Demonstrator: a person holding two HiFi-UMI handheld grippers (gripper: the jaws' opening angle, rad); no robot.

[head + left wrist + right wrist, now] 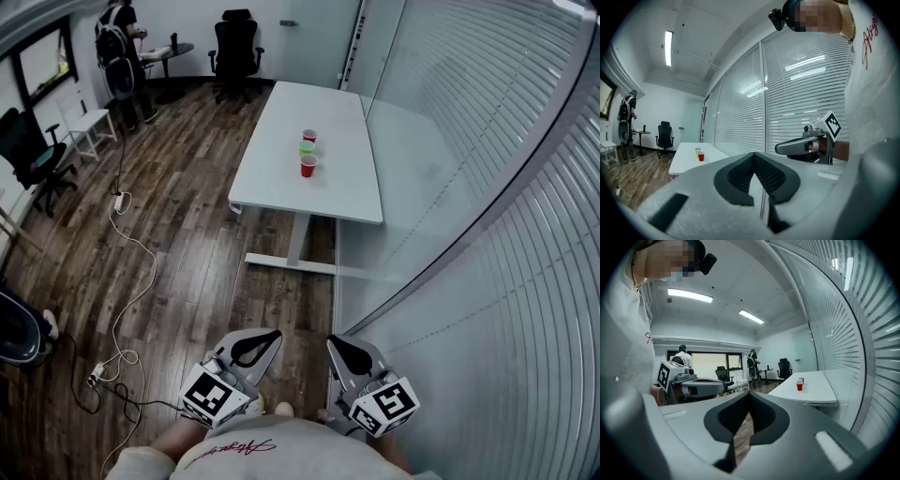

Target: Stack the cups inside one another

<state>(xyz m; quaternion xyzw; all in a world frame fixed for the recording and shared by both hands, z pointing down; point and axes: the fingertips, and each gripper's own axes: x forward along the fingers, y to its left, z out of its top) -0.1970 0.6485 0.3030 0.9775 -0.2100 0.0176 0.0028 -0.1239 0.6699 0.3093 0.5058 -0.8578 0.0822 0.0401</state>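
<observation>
Standing in a short row near the middle of the long white rectangular table (328, 192) are three small plastic cups. The far red plastic cup (309, 136), the lime-green plastic cup (307, 148) and the near red plastic cup (308, 166) are upright, close together, none nested. The table's right long edge runs beside the glass wall with slatted blinds (450, 141). Dark wood floor (187, 234) lies open off its left edge and near end, where a white cable (131, 281) trails. The left tongs (262, 343) and right tongs (343, 352), well short of the table's near end, are closed tip to tip, holding nothing.
</observation>
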